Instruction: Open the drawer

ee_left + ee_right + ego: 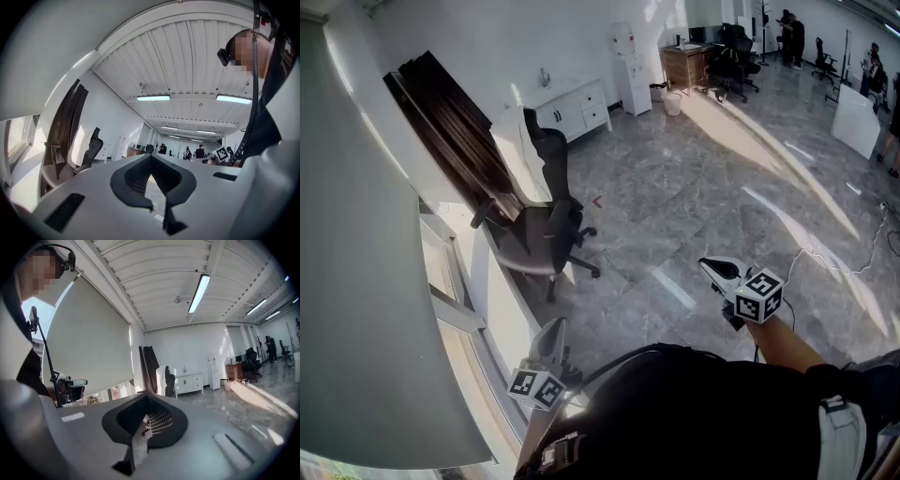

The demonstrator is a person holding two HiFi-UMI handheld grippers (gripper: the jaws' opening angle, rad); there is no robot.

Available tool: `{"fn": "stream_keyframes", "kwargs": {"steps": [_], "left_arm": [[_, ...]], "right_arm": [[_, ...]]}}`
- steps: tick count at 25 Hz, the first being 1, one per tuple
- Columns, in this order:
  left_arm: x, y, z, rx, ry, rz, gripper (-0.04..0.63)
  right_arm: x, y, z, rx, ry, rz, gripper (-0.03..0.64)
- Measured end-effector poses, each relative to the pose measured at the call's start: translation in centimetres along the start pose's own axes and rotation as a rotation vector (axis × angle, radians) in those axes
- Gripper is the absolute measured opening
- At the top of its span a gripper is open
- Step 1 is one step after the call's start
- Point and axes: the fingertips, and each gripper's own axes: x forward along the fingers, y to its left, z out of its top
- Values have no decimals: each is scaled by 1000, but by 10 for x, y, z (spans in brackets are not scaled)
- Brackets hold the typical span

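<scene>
drawer (pixel 596 103) | white, shut | in low cabinet (pixel 567 112) against far wall (pixel 487 37)

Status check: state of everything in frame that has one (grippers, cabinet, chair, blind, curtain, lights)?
left gripper: shut, nothing between the jaws.
right gripper: shut, nothing between the jaws.
white cabinet: drawers and doors look closed; it stands at the far wall, away from both grippers.
office chair: unoccupied.
roller blind: lowered most of the way.
dark curtain: gathered to one side.
ceiling lights: on.
</scene>
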Motion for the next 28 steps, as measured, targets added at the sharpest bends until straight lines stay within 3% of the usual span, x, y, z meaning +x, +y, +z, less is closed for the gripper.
{"fn": "stream_keyframes", "kwargs": {"steps": [19, 28], "left_arm": [[22, 4, -2, -7, 7, -4, 0], [65, -17, -5, 0, 23, -17, 0]], "right_arm": [[16, -22, 3, 32, -8, -13, -2], [5, -64, 6, 43, -7, -14, -2]]}}
